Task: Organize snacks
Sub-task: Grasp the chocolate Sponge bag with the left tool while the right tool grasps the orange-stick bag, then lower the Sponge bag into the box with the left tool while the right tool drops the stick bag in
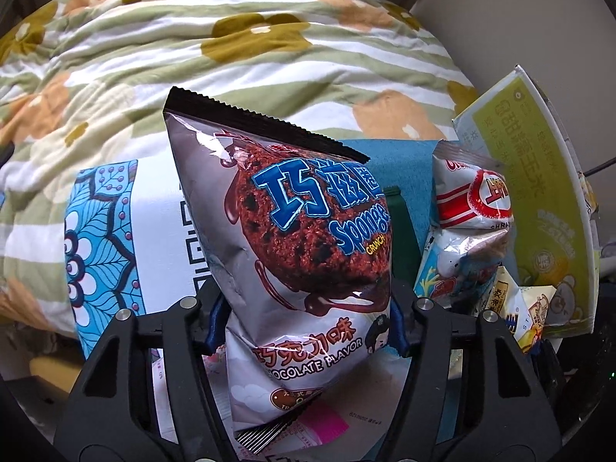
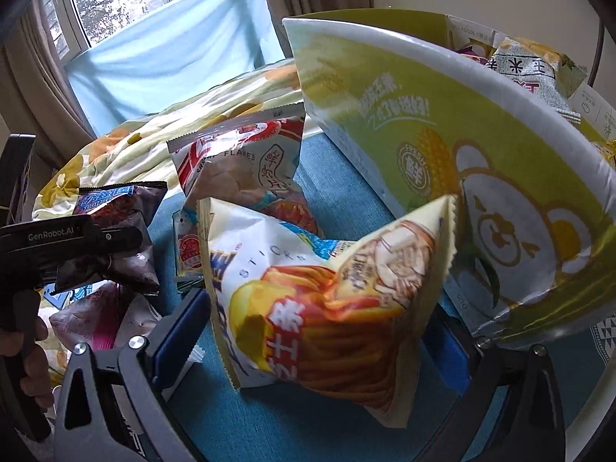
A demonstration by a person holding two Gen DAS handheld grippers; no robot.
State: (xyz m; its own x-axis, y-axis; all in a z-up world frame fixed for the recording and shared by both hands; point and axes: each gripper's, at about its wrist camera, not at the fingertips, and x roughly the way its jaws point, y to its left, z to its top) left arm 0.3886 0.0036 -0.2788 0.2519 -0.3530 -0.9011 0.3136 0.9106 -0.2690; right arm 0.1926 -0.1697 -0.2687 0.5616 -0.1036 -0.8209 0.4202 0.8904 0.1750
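1. In the left wrist view, the left gripper (image 1: 308,331) fills the bottom of the frame, its blue-padded fingers (image 1: 215,323) pressed in on both sides of the chocolate Sponge Crunch bag (image 1: 292,238), which stands upright in the centre and is pinched near its lower third.
2. Behind that bag, at centre left, lies a white box with a blue leaf pattern (image 1: 104,238). A floral quilt (image 1: 192,50) spreads across the upper half of the frame.
3. At the right of the same view, a shrimp flakes bag (image 1: 473,200) stands on the teal cloth (image 1: 404,169), just beside the green corn carton (image 1: 539,200) at the right edge.
4. In the right wrist view, the right gripper (image 2: 312,350) rises from the bottom of the frame with its fingers set moderately apart; the fries sticks bag (image 2: 323,300) sits between them, tilted. The left pad (image 2: 184,331) lies close to the bag's edge, and I cannot tell whether it touches.
5. The carton occupies the upper right of that view, its top open, with a grey-white snack bag (image 2: 523,69) showing inside.
6. At the left edge, the other gripper, marked GenRobot.AI, holds the chocolate bag, with a hand (image 2: 34,354) on its handle below.
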